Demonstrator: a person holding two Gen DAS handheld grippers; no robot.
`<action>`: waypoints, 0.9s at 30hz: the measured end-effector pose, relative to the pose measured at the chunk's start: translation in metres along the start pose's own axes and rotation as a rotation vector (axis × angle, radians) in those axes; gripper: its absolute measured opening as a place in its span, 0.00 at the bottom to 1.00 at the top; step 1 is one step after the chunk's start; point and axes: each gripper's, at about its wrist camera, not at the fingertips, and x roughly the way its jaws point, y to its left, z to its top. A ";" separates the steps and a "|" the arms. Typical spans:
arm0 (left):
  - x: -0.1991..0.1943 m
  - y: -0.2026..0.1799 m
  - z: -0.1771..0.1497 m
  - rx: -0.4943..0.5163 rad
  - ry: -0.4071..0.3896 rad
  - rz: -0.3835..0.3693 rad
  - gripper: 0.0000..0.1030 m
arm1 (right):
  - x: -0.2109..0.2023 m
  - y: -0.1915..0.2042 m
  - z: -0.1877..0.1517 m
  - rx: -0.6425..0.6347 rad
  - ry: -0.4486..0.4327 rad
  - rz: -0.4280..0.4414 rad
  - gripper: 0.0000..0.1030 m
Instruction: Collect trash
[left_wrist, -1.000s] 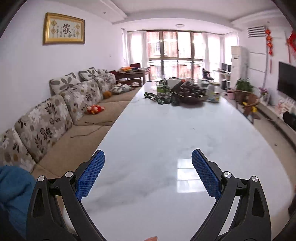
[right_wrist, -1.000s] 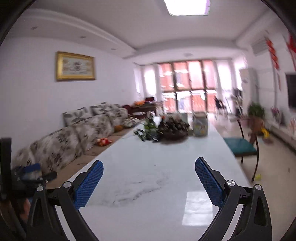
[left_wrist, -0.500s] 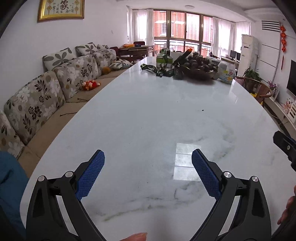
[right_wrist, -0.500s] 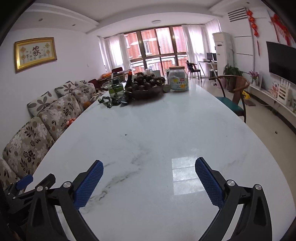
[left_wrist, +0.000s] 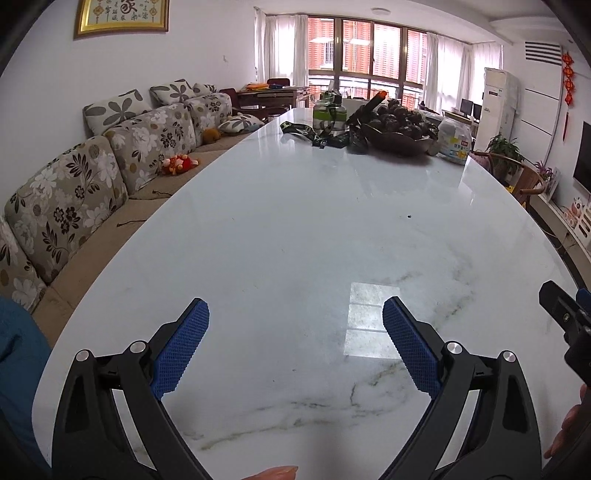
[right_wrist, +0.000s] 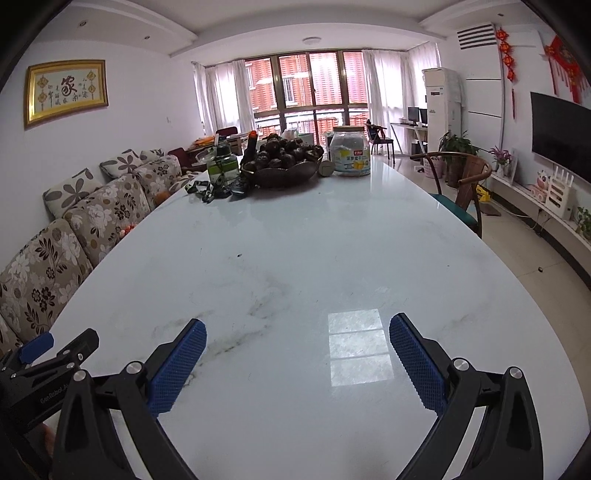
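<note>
A long white marble table (left_wrist: 295, 229) runs ahead of both grippers. My left gripper (left_wrist: 295, 308) hovers open over its near end, with nothing between the blue pads (left_wrist: 181, 350). My right gripper (right_wrist: 298, 325) is also open and empty, to the right of the left one above the same end. A tiny dark speck (left_wrist: 409, 216) lies on the table's middle, also seen as a speck (right_wrist: 239, 254) in the right wrist view. No other loose scrap shows near the grippers. Part of the right gripper's body (left_wrist: 565, 314) shows at the left view's right edge.
At the far end stand a dark bowl of dark fruit (right_wrist: 284, 168), a green bottle (right_wrist: 221, 162), black-green straps (left_wrist: 299, 129) and a white-lidded jar (right_wrist: 349, 151). A floral sofa (left_wrist: 74, 184) runs along the left. A wooden chair (right_wrist: 461, 188) stands on the right.
Both grippers have tilted down and come lower over the table's near end, so the tabletop fills more of each view. Both stay open and empty.
</note>
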 end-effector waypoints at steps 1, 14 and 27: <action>0.000 0.000 0.000 -0.002 0.002 0.002 0.90 | 0.000 0.002 0.000 -0.012 -0.003 -0.008 0.95; 0.000 -0.002 -0.001 0.015 -0.003 0.007 0.90 | -0.004 0.004 0.000 -0.053 -0.011 -0.024 0.95; 0.000 0.002 -0.001 0.004 0.004 -0.005 0.90 | -0.005 0.003 -0.001 -0.057 -0.007 -0.021 0.95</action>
